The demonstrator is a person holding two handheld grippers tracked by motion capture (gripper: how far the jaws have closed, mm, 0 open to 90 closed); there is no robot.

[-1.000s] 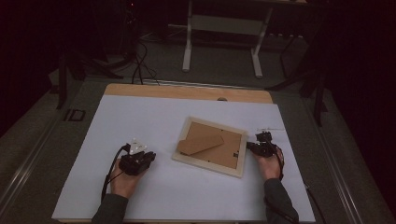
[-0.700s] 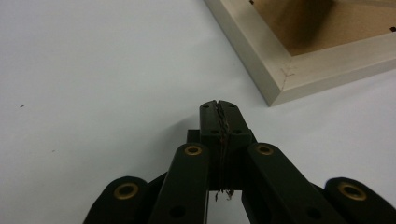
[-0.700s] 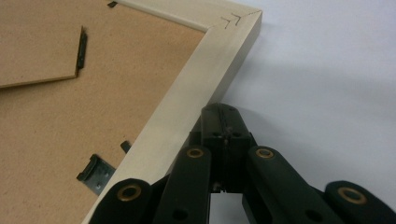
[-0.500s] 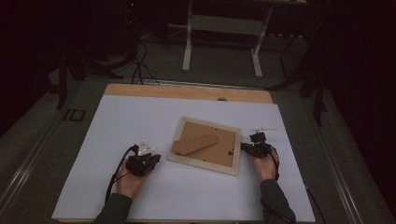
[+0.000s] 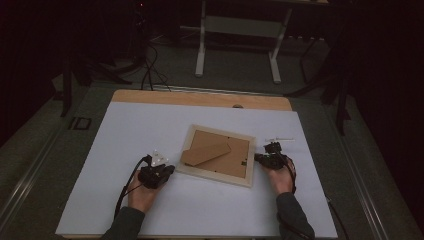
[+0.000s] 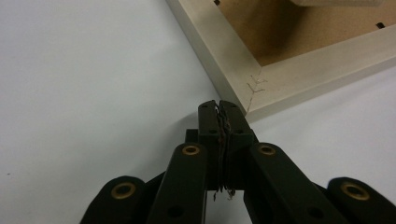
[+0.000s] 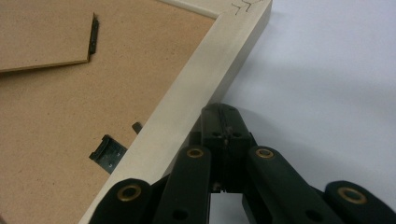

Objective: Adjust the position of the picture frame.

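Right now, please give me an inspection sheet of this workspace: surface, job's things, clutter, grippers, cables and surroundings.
Surface: white sheet over a wooden table.
Job's things: frame lying face down, brown backing up, its stand flap folded flat.
Clutter: small white item beyond the right gripper, too small to tell.
Grippers: left gripper shut on nothing, its tip close to the frame's near left corner; right gripper shut on nothing, right at the frame's right edge.
Cables: one cable trails from the left gripper back along the forearm.
Surroundings: dark floor, white stand behind the table, floor cables.
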